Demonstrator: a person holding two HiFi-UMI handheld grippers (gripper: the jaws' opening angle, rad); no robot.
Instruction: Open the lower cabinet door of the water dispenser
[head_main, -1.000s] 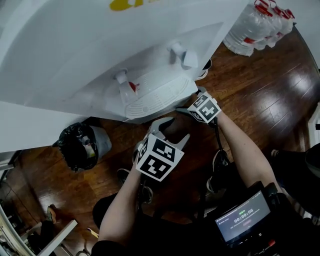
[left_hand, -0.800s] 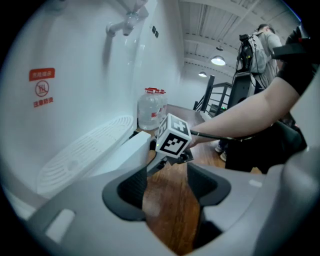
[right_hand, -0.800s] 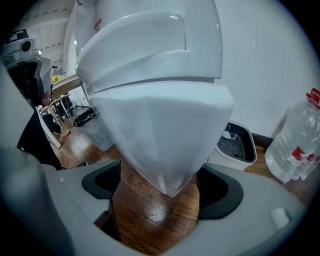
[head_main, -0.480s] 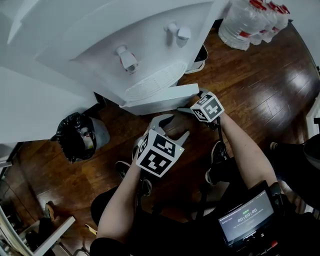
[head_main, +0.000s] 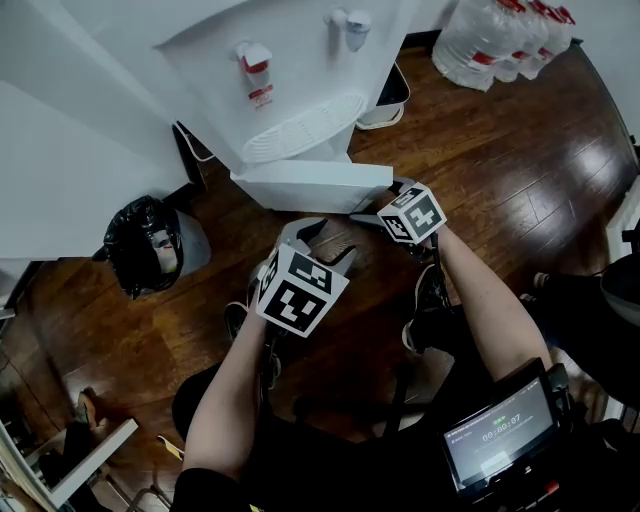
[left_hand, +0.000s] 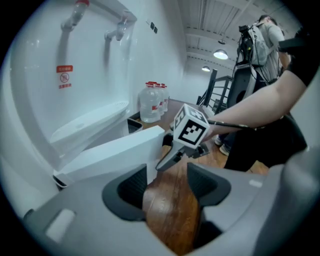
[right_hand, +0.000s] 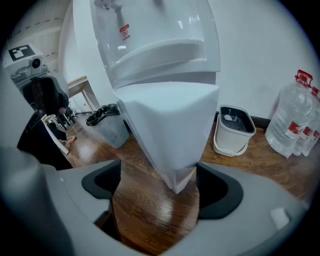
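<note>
The smooth white lower cabinet door (head_main: 310, 185) stands swung out from the water dispenser (head_main: 300, 50), near the centre of the head view. Its free corner sits between the spread jaws of the right tool (head_main: 378, 203), close to the right pad and not clamped. At 6 o'clock of the door the left tool (head_main: 325, 242) is released, with only glossy wooden floor (head_main: 500, 170) between its jaws. The red warning label (head_main: 260, 96) on the dispenser is too small to read. Clear, red-capped water bottles (head_main: 500, 40) stand at 1 o'clock.
</note>
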